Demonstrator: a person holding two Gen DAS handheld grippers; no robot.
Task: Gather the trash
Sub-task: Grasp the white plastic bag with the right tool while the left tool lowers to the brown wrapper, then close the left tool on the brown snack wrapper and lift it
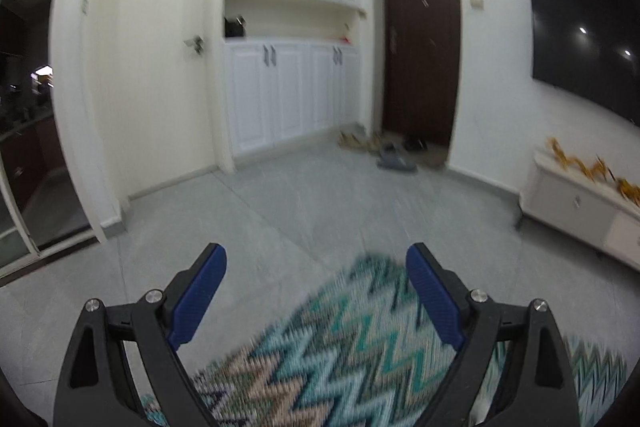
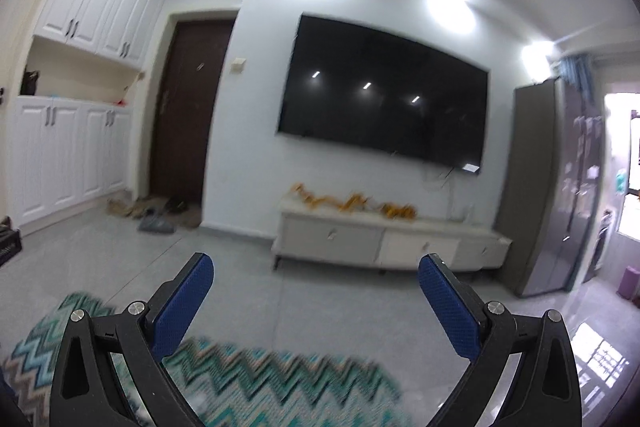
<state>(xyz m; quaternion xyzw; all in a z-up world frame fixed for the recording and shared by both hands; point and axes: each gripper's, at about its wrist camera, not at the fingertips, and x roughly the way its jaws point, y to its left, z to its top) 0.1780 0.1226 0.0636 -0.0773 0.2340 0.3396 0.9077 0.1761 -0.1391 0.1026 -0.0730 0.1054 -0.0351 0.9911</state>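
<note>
Two blue-padded fingers (image 1: 434, 301) of the left gripper (image 1: 316, 259) are seen spread wide with nothing held, above a zigzag rug (image 1: 340, 347) on the grey floor (image 1: 280, 207). Ahead of the fingers, white cabinets (image 1: 288, 91) and a dark door (image 1: 420, 55) are seen, with shoes (image 1: 384, 149) below it.

From the right wrist, the right gripper (image 2: 316, 267) is likewise seen wide and empty over the rug (image 2: 260, 383). Beyond the fingers (image 2: 182, 307), a television (image 2: 384, 91) is mounted above a low cabinet (image 2: 372, 239). No trash can be made out in either blurred view.
</note>
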